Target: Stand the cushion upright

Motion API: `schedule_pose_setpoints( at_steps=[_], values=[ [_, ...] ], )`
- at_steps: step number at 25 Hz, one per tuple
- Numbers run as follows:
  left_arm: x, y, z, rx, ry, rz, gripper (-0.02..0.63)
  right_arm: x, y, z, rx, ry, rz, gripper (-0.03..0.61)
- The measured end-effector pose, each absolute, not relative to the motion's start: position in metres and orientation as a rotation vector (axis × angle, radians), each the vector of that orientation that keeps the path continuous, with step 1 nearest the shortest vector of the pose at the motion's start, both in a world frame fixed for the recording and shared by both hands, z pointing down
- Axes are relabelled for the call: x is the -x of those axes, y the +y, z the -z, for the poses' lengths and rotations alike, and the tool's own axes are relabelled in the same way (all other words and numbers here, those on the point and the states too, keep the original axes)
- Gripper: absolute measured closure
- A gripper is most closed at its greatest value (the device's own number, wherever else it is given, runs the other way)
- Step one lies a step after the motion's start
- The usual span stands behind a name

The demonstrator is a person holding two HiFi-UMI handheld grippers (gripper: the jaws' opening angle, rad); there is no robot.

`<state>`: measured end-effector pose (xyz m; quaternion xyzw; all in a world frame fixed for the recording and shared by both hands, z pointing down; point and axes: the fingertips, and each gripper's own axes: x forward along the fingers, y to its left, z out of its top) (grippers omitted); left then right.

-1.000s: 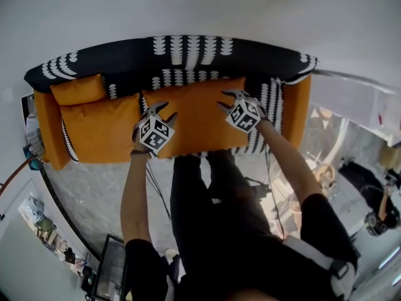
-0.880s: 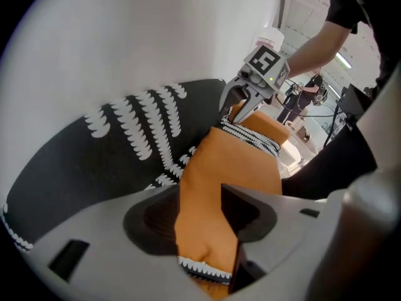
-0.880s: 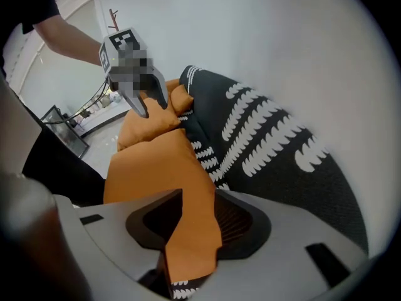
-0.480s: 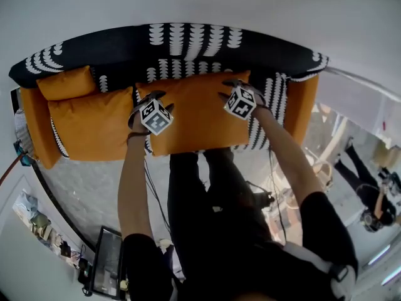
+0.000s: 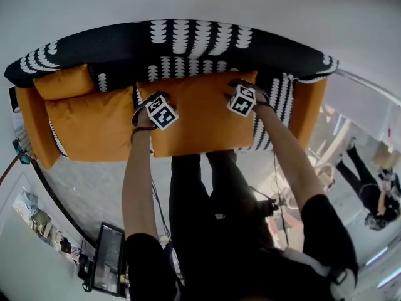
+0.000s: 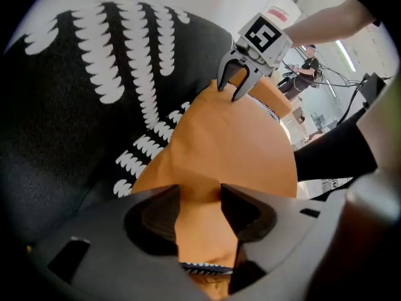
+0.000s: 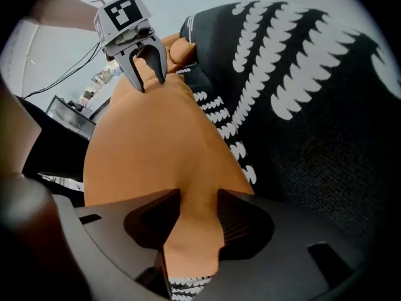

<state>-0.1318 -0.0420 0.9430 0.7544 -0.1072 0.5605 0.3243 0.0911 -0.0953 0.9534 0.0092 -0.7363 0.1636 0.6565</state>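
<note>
- Head view: an orange cushion [image 5: 197, 115] lies broad face up in front of the sofa's black-and-white patterned backrest [image 5: 125, 46], with its far edge along the foot of the backrest
- A second orange seat cushion [image 5: 94, 127] lies beside it, further along the backrest, with a small orange pillow [image 5: 66, 83] propped against the backrest behind it
- Left gripper view: the left gripper [image 6: 200, 196] points steeply down at the cushion's edge next to the backrest. Its claw is released and has just been opening. Orange fabric fills the gap between the jaws, straddled, not pinched
- Right gripper view: the right gripper [image 7: 199, 199] is at the same edge, further along the backrest. Its claw is also released and has just spread wider, with the cushion's edge bulging up between the jaws
- Each gripper view shows the other gripper at the far end of that edge — both claws sit astride it
</note>
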Motion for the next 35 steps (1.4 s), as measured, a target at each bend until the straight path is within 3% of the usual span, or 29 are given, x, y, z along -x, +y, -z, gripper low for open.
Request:
schedule_pose_setpoints(
  at_steps=[13, 17, 29, 35],
  values=[
    [0.132, -0.036, -0.981, -1.920, -0.329, -1.538, 0.431, -0.087, -0.088, -0.993, -0.042, -1.584, -0.331, 0.416],
    [0.131, -0.035, -0.983, -1.921, -0.335, -1.506, 0.466, -0.085, -0.088, -0.998, -0.035, -1.559, -0.355, 0.419],
    [0.131, -0.031, -0.974, -1.944, -0.398, -1.415, 0.565, -0.084, -0.082, -0.988, -0.083, -1.558, -0.379, 0.561],
    [0.130, -0.026, -0.964, -1.941, -0.479, -1.384, 0.592, -0.087, -0.078, -0.974, -0.134, -1.592, -0.374, 0.575]
  ],
)
